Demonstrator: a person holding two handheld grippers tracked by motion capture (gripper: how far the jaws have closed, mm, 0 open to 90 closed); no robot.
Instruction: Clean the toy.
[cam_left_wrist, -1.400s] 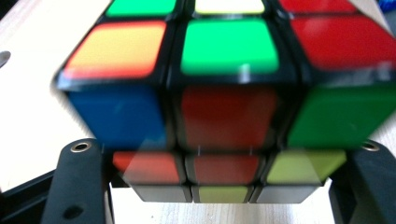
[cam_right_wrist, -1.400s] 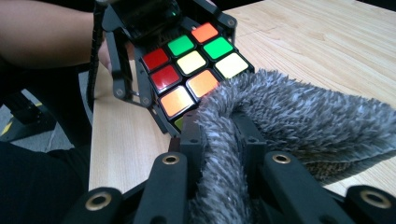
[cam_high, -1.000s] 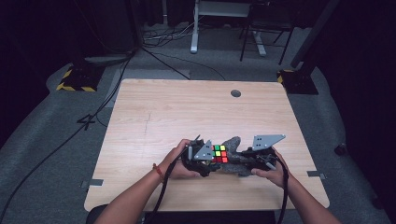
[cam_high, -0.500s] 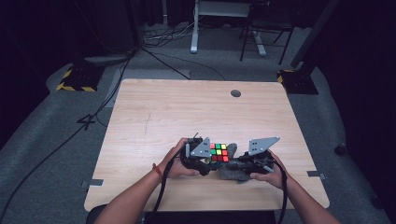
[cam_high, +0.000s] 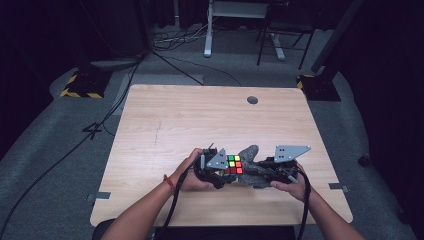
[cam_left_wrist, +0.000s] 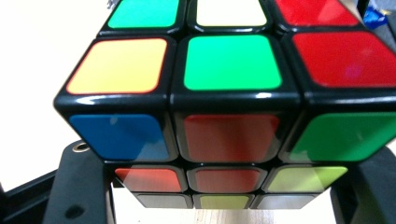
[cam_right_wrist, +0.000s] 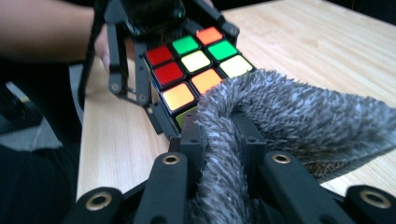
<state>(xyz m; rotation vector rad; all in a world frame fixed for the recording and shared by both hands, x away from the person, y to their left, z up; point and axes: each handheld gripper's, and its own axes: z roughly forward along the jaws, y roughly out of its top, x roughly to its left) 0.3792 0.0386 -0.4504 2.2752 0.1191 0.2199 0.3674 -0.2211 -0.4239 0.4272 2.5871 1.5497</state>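
Here my left gripper (cam_high: 220, 172) clamps the puzzle cube (cam_high: 233, 164) by opposite faces — rigid, glossy, slippery; my right gripper (cam_high: 262, 172), beside the cube, pinches the soft grey cloth (cam_right_wrist: 299, 112) against it.

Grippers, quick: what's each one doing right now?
Left gripper: shut on the Rubik's cube.
Right gripper: shut on the grey fuzzy cloth, which it presses against the cube.

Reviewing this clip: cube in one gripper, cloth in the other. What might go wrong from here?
1. The left gripper holds the puzzle cube low on its sides, so a firm wipe may twist or push it out.
2. The grey cloth is pinched at one fold in the right gripper; it may pull free while rubbing.
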